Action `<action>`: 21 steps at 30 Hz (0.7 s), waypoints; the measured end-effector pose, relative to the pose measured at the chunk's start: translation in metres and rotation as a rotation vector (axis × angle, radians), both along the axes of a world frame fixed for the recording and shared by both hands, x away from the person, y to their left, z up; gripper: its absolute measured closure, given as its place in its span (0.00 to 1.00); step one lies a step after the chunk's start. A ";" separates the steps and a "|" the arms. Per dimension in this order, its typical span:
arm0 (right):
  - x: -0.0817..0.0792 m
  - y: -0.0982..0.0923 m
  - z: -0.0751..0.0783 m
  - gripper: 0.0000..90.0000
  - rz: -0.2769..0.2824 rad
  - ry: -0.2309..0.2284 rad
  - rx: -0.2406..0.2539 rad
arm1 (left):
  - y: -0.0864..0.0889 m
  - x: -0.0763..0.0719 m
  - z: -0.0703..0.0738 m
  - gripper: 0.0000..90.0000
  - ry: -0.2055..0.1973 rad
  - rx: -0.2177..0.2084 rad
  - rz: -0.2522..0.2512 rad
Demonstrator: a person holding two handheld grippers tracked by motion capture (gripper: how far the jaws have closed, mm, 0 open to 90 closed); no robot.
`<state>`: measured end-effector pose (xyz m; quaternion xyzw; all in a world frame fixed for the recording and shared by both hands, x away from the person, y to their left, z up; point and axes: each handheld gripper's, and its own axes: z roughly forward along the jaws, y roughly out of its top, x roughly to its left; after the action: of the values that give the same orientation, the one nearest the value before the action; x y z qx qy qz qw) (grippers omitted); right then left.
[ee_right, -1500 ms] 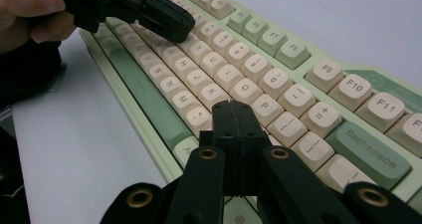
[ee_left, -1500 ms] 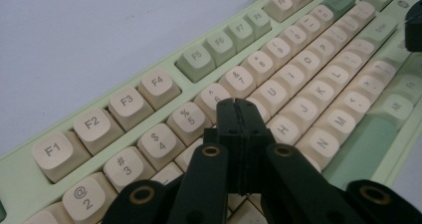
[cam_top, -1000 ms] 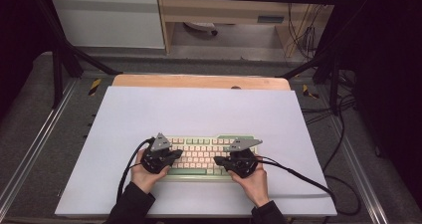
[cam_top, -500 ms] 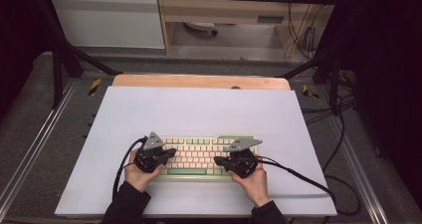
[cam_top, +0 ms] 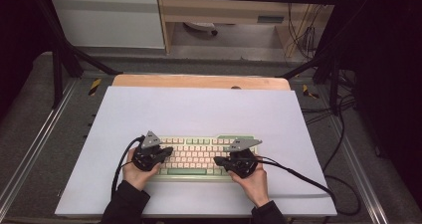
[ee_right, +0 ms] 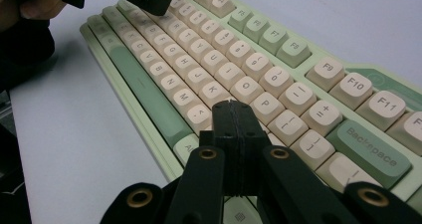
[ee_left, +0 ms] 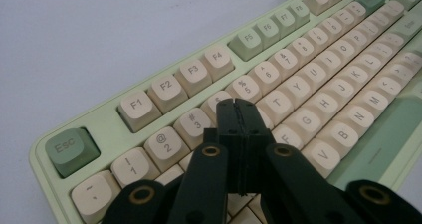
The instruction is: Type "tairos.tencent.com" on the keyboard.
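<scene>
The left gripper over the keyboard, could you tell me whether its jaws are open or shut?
Shut. The left gripper has its two black jaws pressed flat together, nothing between them, above the keyboard's number row.

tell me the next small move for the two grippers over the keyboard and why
Probably press down with the left gripper: its shut jaws sit over the number and letter rows of the pale green keyboard with cream keys. The right gripper, also shut, waits over the right-hand keys.
</scene>
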<state>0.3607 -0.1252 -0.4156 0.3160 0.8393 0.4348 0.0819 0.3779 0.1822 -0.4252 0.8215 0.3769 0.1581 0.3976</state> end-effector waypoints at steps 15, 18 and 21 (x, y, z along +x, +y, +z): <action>0.000 0.000 0.000 1.00 0.003 0.000 -0.003 | -0.003 0.000 -0.004 1.00 -0.002 0.027 -0.008; 0.000 0.000 0.000 1.00 0.004 0.000 -0.002 | -0.003 0.001 -0.006 1.00 -0.001 0.023 -0.010; 0.000 0.000 0.000 1.00 0.004 -0.001 -0.001 | -0.003 0.000 -0.005 1.00 -0.001 0.022 -0.007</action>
<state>0.3607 -0.1252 -0.4156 0.3140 0.8400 0.4349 0.0814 0.3778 0.1791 -0.4305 0.8273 0.3719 0.1611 0.3890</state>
